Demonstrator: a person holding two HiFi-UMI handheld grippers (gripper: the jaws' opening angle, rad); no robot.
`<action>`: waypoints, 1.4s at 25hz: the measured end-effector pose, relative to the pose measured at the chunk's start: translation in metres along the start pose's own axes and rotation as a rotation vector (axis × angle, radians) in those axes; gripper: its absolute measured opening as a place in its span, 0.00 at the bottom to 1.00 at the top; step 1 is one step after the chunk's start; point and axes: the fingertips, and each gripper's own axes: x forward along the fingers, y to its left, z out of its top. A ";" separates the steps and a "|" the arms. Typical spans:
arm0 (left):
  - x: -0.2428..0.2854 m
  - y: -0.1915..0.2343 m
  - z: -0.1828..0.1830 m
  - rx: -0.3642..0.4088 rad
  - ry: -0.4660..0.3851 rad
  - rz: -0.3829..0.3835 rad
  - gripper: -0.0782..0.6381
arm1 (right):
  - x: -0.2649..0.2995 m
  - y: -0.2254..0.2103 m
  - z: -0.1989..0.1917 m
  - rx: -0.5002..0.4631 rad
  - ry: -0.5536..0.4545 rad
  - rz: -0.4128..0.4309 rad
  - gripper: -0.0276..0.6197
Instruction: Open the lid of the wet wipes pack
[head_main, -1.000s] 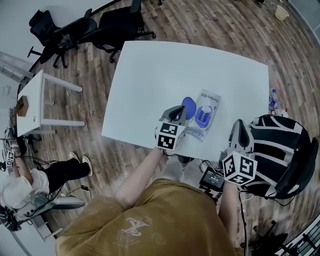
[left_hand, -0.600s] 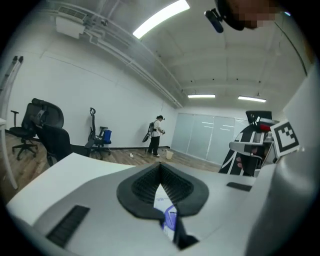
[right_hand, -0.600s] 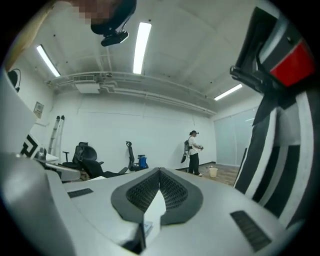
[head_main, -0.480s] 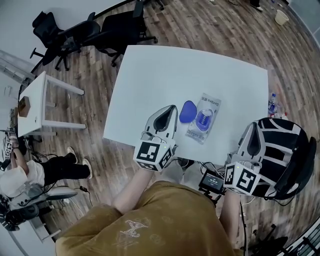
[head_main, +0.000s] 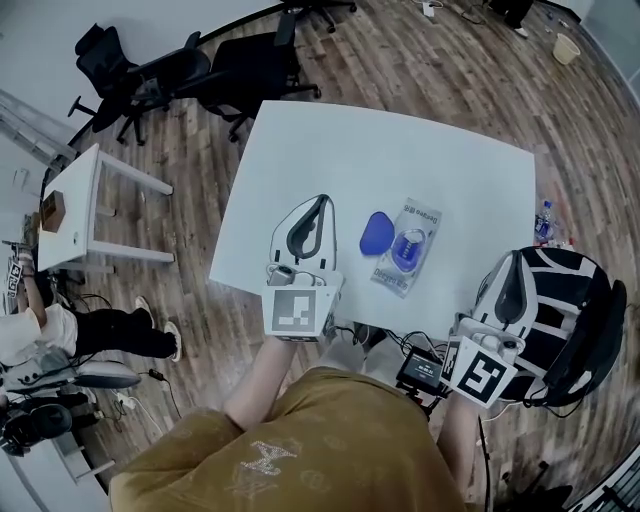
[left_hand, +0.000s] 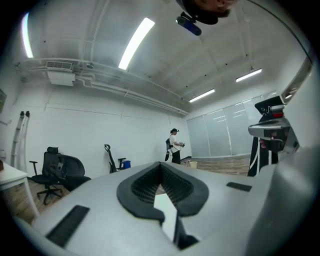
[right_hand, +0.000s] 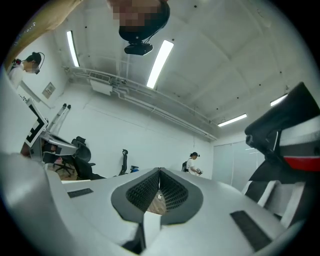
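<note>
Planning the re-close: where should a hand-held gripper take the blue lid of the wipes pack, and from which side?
Probably the free rounded edge of the blue lid, away from the wet wipes pack. It lies flipped open on the pack's left in the head view, hinged there, so come in low from that left side; the left hand-held gripper is nearer.

1. One large white table (head_main: 400, 150).
2. One wet wipes pack (head_main: 405, 250), with one blue lid (head_main: 375, 232).
3. Two hand-held tools: left gripper (head_main: 321, 200), right gripper (head_main: 520, 257).
4. At least three black office chairs (head_main: 175, 72).
5. One small white side table (head_main: 75, 190).
6. One bottle (head_main: 544, 222) on the floor.
7. One seated person (head_main: 60, 335).
</note>
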 end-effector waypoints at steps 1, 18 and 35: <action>0.000 0.003 0.008 -0.001 -0.016 0.015 0.12 | 0.002 0.001 0.004 0.007 -0.002 0.003 0.06; 0.012 -0.016 0.021 -0.032 -0.018 -0.077 0.12 | 0.020 0.005 0.005 0.046 0.035 0.026 0.06; 0.011 -0.021 0.014 -0.029 -0.004 -0.104 0.12 | 0.018 0.009 0.007 0.049 0.050 0.047 0.05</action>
